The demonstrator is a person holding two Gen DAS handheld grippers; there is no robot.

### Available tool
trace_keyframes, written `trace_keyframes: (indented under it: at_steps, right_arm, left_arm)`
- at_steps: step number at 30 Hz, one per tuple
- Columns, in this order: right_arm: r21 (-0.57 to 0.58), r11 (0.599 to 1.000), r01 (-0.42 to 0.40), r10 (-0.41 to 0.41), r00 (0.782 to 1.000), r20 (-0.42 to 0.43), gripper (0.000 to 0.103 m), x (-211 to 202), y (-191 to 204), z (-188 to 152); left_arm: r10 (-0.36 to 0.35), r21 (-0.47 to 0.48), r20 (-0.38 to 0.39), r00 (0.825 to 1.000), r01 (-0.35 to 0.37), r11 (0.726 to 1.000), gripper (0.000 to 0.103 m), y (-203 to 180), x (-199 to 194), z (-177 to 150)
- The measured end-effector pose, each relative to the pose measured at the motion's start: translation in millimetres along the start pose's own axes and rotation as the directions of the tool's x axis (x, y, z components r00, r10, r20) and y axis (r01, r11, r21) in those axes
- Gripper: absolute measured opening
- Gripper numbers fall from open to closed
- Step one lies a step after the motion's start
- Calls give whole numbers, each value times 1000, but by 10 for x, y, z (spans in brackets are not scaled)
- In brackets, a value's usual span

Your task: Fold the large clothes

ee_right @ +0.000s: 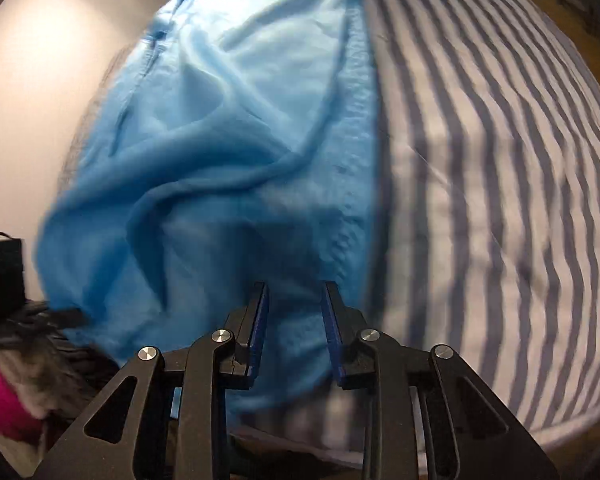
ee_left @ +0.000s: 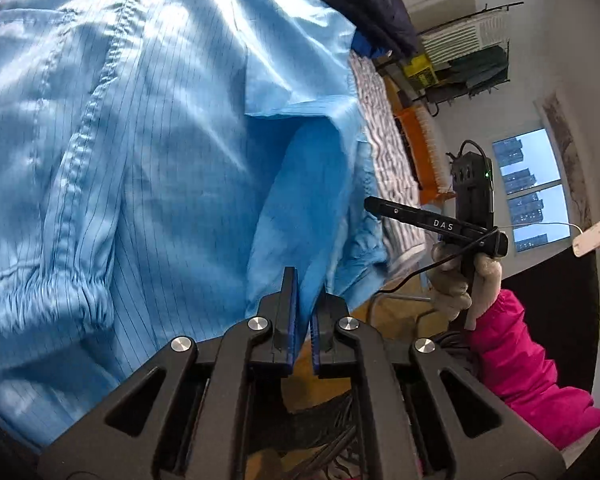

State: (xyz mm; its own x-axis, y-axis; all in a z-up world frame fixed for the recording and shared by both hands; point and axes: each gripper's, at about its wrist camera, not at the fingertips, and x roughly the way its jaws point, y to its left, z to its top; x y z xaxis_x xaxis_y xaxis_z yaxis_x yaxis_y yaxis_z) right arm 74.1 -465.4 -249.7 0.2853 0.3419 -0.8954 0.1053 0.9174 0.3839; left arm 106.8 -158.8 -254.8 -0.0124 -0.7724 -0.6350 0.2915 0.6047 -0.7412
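The left gripper (ee_left: pixel 305 294) is clamped on a fold of the light blue garment (ee_left: pixel 148 152). Its two blue-padded fingers (ee_left: pixel 290 300) stand nearly together, with a thin layer of cloth pinched between them. From the pinch point the fabric rises away from the gripper and spreads across most of the left wrist view. A stitched seam (ee_left: pixel 100 92) runs lengthwise down the cloth, and a gathered elastic cuff (ee_left: pixel 88 292) shows at the lower left. The cloth carries a fine dark pinstripe.

The right gripper (ee_right: pixel 295 296) has its jaws spread apart. Blue cloth lies under and between the fingers (ee_right: pixel 260 320), but neither pad presses on it. In the left wrist view this same gripper (ee_left: pixel 472 216) appears side-on, held by a gloved hand (ee_left: pixel 460 280) with a pink sleeve (ee_left: pixel 520 364).

The garment (ee_right: pixel 228 140) lies on the bed with the striped sheet (ee_right: pixel 500 200). It covers the left portion of the bed in the right wrist view, up to the wall-side edge, and its hemmed border (ee_right: pixel 356 140) runs along the bed's length. The sheet to the right of that border is bare. The near end of the garment hangs at the near edge of the bed, just ahead of the right gripper. The right wrist view is motion-blurred, so finer cloth detail cannot be read there.

At the far end of the bed a dark navy garment (ee_left: pixel 372 4) lies in a heap. Beyond the bed's far side are an orange crate (ee_left: pixel 416 136), a clothes rack (ee_left: pixel 472 48) and a window (ee_left: pixel 532 188).
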Motion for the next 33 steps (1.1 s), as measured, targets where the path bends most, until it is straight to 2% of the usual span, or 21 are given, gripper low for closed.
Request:
trace_keyframes:
  at_steps: [2,4,5,7,11,12,13,14,16,21,24,27,28,31,33]
  right_arm:
    - [-6,998,-66,66,997,38,25,-144,82,-53]
    - [-59,987,-149,153,986,69,26,-275,273,-101]
    - [-88,983,-162,168,983,73,28,-280,375,-115]
    - [-118,979,-167,177,982,74,44,-182,544,-96]
    - [-120,972,-200,205,978,32,45,226,798,-37]
    - [-119,970,-211,216,976,28,39,277,840,-36]
    - [-117,966,-230,233,972,16,8,322,866,-39]
    - [-111,967,-231,233,973,4,2,354,880,-24]
    - [-135,969,-205,210,977,25,1,253,917,-45]
    - [-153,965,-213,229,969,90,1,-437,847,-159]
    - [-155,971,-183,204,970,136,1,-750,766,-238]
    - [-128,984,-123,143,977,156,1,-721,707,-211]
    - [-103,988,-118,133,980,145,1,-667,639,-220]
    - [-66,997,-34,38,997,62,1,-444,488,-336]
    - [-79,996,33,-32,999,10,1,-284,467,-418]
  left_arm:
    - [-3,14,7,1000,3,1000,3,-50,-51,-21]
    - [-5,20,10,1000,5,1000,3,-82,-64,-23]
    - [-6,20,12,1000,6,1000,3,-84,-72,-32]
    - [-13,2,14,1000,13,1000,3,-80,-38,-24]
    - [-38,-30,23,999,39,999,3,-43,-61,-25]
    - [-38,-30,27,999,39,999,3,-43,-75,-24]
    - [-38,-30,31,999,39,999,3,-46,-99,-31]
    - [-40,-29,35,999,41,999,3,-55,-123,-38]
    - [-48,-20,43,998,49,999,3,-73,-229,-101]
    - [-110,9,15,994,110,994,3,-251,-285,-234]
    - [-116,32,-5,993,116,993,3,-334,-249,-287]
    - [-68,46,-40,997,70,997,3,-326,-108,-313]
    - [-52,50,-61,997,55,997,3,-319,-38,-324]
    - [-4,84,-100,995,12,996,3,-315,55,-387]
    - [14,104,-117,993,-1,995,3,-339,32,-419]
